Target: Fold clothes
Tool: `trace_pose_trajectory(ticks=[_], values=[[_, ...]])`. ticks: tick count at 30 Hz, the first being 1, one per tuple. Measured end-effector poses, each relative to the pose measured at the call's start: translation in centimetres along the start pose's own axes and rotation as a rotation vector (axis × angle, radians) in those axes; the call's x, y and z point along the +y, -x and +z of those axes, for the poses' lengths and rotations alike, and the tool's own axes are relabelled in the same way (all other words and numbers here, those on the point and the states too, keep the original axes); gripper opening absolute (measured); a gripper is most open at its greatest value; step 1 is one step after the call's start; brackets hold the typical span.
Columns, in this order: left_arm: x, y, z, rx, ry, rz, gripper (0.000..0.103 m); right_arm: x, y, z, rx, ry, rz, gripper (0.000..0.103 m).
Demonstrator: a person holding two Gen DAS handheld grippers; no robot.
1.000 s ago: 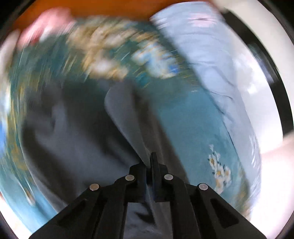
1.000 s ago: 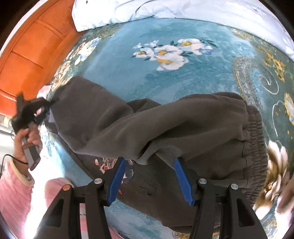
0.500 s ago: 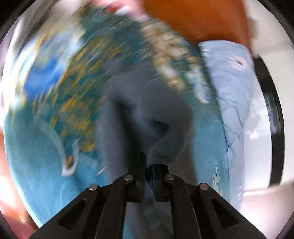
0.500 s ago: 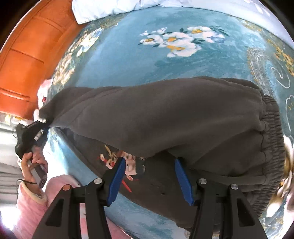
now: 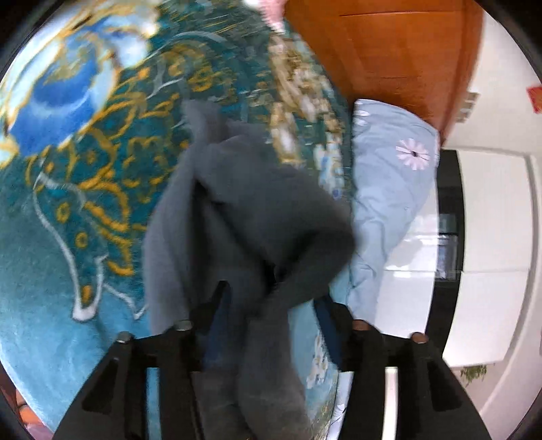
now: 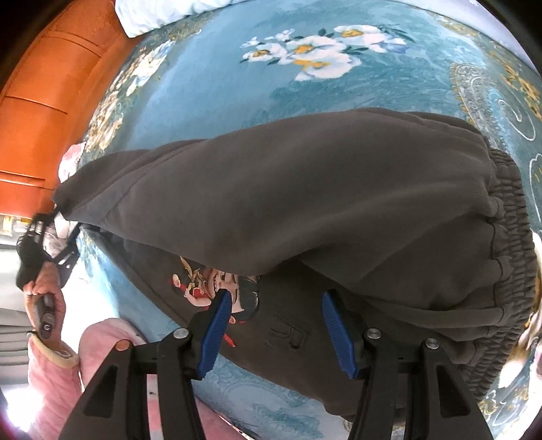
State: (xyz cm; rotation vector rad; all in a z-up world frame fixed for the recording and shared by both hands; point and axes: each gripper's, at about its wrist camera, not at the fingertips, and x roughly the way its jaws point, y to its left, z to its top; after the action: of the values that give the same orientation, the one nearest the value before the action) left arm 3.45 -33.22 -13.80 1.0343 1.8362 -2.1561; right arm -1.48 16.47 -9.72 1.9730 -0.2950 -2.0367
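Observation:
Dark grey sweatpants (image 6: 305,189) lie on a teal flowered blanket (image 6: 220,74), one leg folded over the other, elastic waistband at the right. A cartoon print (image 6: 216,287) shows on the lower leg. My right gripper (image 6: 276,304) is open and empty just above the lower leg near the print. In the left wrist view my left gripper (image 5: 271,304) is open, with the grey leg end (image 5: 257,216) draped loosely between its fingers. The left gripper also shows in the right wrist view (image 6: 44,233) at the leg's cuff end.
An orange wooden headboard (image 6: 37,111) stands at the left. A pale blue pillow (image 5: 389,203) lies beside the blanket (image 5: 67,203). White bedding (image 6: 162,13) lies at the far end. The person's pink sleeve (image 6: 50,372) is at the bed's near edge.
My left gripper has opened from shut on the leg end. The upper leg has been drawn flat over the lower one. My right gripper stayed open and edged closer to the print.

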Motion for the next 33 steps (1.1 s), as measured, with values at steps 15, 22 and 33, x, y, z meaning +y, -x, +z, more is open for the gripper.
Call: trace_pose_trajectory(ticks=[15, 22, 33], values=[[-1.2, -1.1, 4.3, -0.010, -0.007, 0.017, 0.008, 0.9, -1.2, 0.3, 0.044, 0.007, -0.027, 0.060], [-2.1, 1.5, 3.0, -0.096, -0.191, -0.022, 0.009, 0.8, -1.7, 0.6, 0.056, -0.009, -0.039, 0.060], [3.0, -0.3, 2.7, 0.004, -0.023, 0.196, 0.011, 1.2, 0.5, 1.6, -0.009, 0.047, -0.023, 0.060]])
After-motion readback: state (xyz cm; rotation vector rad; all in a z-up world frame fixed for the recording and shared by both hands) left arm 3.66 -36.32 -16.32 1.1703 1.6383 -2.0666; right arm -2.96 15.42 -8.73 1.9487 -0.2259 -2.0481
